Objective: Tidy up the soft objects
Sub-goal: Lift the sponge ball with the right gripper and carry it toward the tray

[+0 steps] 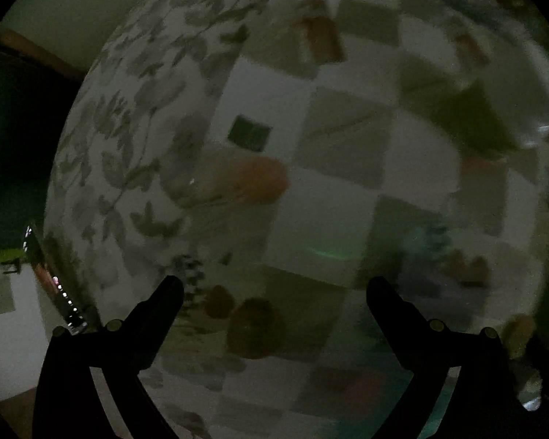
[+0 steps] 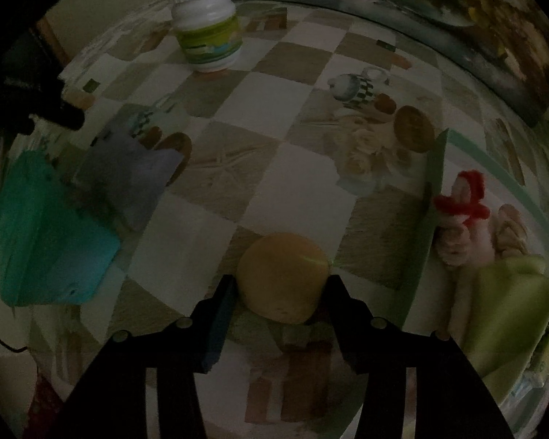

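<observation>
Where the right wrist view looks down its two dark fingers, the right claw (image 2: 282, 292) pinches a round, matte yellow ball (image 2: 282, 278), both pads against its sides just above the tabletop (image 2: 303, 161). That surface wears a glossy checked cloth printed with cups and biscuits. To the right stands a pale green tray (image 2: 433, 197) with a thin upright rim; inside it lie a fuzzy red pipe-cleaner twist (image 2: 465, 201), a knobbly pinkish soft piece (image 2: 454, 245) and a smooth lime-green fold of cloth (image 2: 512, 314). At the left lie a crumpled teal cloth (image 2: 51, 234) and, touching it, a greyish-lilac cloth (image 2: 135, 172). A white plastic jar (image 2: 206, 25) with a ribbed cap and green label stands upright at the far side. In the blurred, dim left wrist view, the left claw (image 1: 274, 289) is spread wide over the cloth with nothing between its tips.
</observation>
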